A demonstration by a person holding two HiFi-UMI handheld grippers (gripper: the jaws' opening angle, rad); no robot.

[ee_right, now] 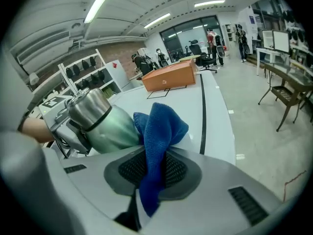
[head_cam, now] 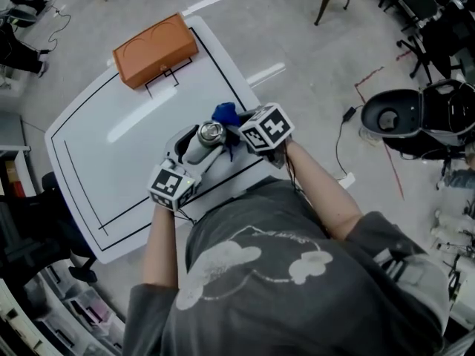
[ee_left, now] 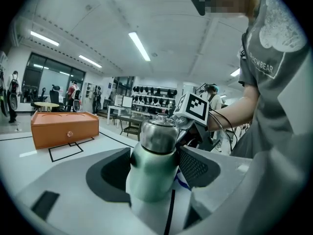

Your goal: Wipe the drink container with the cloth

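A pale green drink bottle (head_cam: 202, 145) with a steel cap stands between the two pads of my left gripper (head_cam: 194, 151), near the table's front edge. In the left gripper view the bottle (ee_left: 152, 163) fills the gap of that gripper (ee_left: 152, 174), and both pads press its sides. My right gripper (ee_right: 154, 168) is shut on a blue cloth (ee_right: 160, 129), which sticks up out of the jaws. The cloth's bunched end touches the side of the bottle (ee_right: 110, 129) below the cap. In the head view the cloth (head_cam: 225, 113) shows just beyond the bottle, with my right gripper (head_cam: 236, 136) right beside it.
An orange box (head_cam: 154, 49) sits at the far end of the white table (head_cam: 89, 147), which has black lines marked on it. A black round device (head_cam: 393, 113) and cables lie on the floor to the right. Chairs stand beyond the table.
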